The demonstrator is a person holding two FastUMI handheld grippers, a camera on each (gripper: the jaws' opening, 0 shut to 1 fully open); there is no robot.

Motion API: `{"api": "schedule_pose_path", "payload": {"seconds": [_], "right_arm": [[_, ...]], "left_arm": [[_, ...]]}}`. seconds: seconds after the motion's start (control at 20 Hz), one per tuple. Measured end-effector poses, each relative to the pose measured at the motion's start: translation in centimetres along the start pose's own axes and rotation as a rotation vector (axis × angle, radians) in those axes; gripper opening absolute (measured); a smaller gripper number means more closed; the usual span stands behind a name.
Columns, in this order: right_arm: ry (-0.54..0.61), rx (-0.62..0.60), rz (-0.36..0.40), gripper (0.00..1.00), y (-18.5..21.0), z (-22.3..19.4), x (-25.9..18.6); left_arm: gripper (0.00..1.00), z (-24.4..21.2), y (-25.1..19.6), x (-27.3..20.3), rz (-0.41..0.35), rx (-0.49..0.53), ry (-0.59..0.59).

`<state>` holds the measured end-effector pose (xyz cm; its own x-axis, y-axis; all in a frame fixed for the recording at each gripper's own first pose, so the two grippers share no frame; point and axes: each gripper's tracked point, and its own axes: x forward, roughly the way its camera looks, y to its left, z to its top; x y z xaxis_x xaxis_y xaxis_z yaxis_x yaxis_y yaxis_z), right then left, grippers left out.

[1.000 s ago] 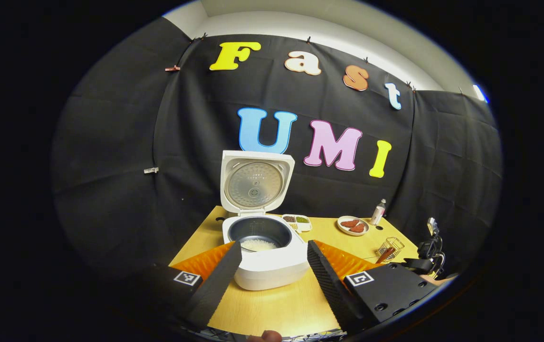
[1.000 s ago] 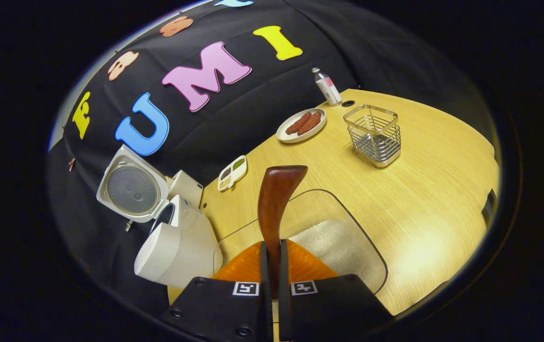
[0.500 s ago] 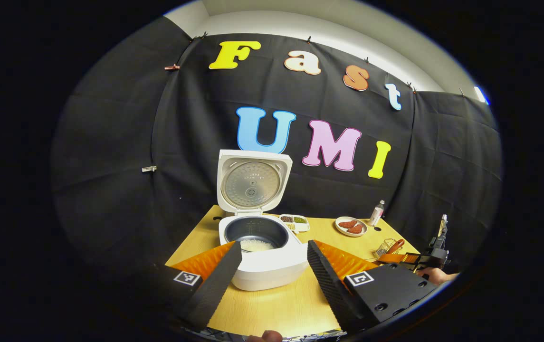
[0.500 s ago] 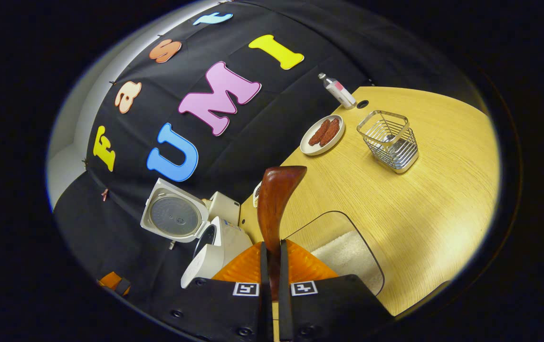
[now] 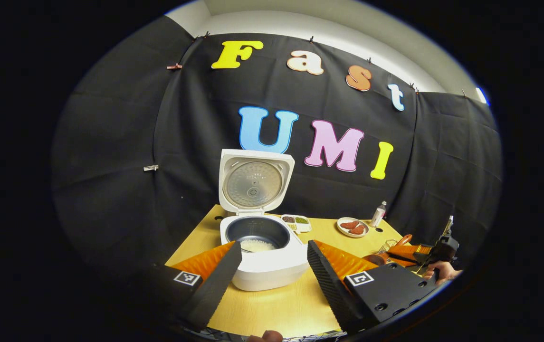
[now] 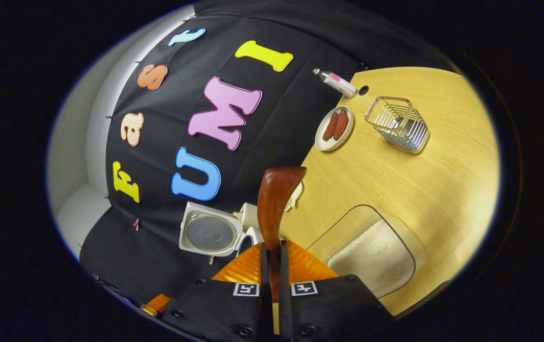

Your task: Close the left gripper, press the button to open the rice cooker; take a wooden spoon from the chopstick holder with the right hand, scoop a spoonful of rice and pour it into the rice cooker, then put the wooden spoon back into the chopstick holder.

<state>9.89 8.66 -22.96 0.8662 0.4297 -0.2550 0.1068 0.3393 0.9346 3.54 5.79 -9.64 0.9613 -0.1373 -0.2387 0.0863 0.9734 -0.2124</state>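
Between the right tongs (image 6: 272, 266), clamped tight, stands the wooden spoon (image 6: 274, 204); left tongs (image 5: 272, 266) gape wide.

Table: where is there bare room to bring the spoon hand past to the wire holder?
Bare wood lies between the clear rice container and the wire chopstick holder, and before the rice cooker. The back edge is crowded: divided dish, sausage plate, bottle.
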Motion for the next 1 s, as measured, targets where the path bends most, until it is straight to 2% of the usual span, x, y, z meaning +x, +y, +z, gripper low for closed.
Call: {"api": "schedule_pose_path", "payload": {"seconds": [0.3, 0.7, 1.0], "right_arm": [[-0.018, 0.092, 0.08, 0.09, 7.2, 0.4, 2.0], [0.004, 0.013, 0.136, 0.09, 16.2, -1.2, 6.9], [0.027, -0.029, 0.159, 0.09, 20.7, -4.3, 11.7]], "left_arm": [[0.96, -0.1, -0.2, 0.6, 0.003, -0.019, 0.007], [0.96, -0.3, -0.3, 1.4, -0.004, -0.02, 0.009], [0.96, -0.5, 0.9, 1.8, 0.009, -0.025, 0.016]]}}
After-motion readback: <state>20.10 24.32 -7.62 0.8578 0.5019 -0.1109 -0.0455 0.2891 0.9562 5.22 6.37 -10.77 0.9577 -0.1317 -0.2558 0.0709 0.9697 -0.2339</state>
